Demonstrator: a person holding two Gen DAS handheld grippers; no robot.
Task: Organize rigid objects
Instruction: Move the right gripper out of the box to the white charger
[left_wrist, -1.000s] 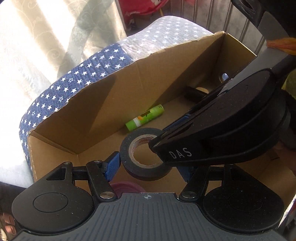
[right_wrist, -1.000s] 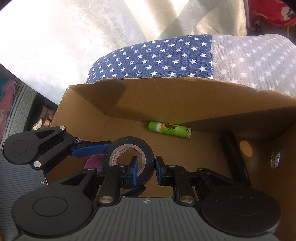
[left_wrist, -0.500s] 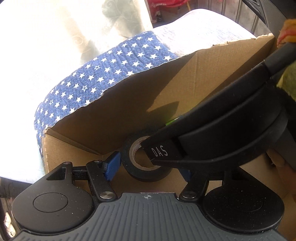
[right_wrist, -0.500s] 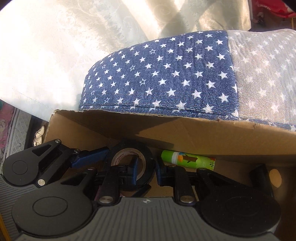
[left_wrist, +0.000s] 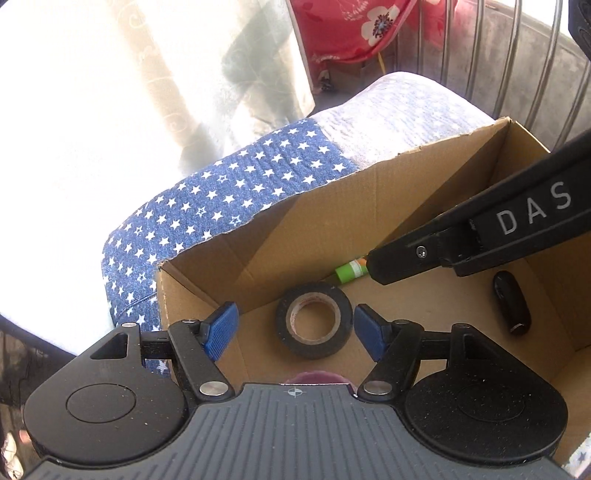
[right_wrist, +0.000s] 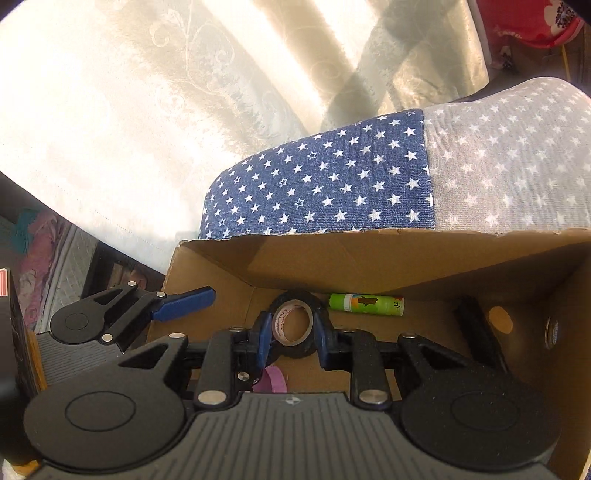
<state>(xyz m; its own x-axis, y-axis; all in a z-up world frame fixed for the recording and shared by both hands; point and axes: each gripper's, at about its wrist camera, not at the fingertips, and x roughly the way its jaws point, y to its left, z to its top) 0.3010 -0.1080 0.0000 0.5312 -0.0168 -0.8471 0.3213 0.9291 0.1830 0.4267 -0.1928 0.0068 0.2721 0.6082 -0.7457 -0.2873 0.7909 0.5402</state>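
Observation:
A black tape roll (left_wrist: 314, 325) lies flat on the floor of a cardboard box (left_wrist: 317, 221). My left gripper (left_wrist: 295, 328) is open above the box's near edge, its blue pads on either side of the roll and clear of it. My right gripper (right_wrist: 290, 338) is open and empty, raised above the roll (right_wrist: 293, 323); its body crosses the left wrist view (left_wrist: 480, 236). A green glue stick (right_wrist: 365, 304) lies by the far wall, also in the left wrist view (left_wrist: 349, 271). A black oblong object (left_wrist: 511, 306) lies at the right.
The box (right_wrist: 406, 254) rests against a blue and grey star-patterned cushion (right_wrist: 332, 184). A purple round thing (right_wrist: 275, 380) lies at the box's near edge. A pale curtain (right_wrist: 147, 110) hangs behind. A metal rail (left_wrist: 506, 55) and red cloth (left_wrist: 351, 29) stand beyond.
My right gripper let go of the tape roll and lifted up and away. The roll now lies flat on the box floor. My left gripper drew back and its jaws stand wide.

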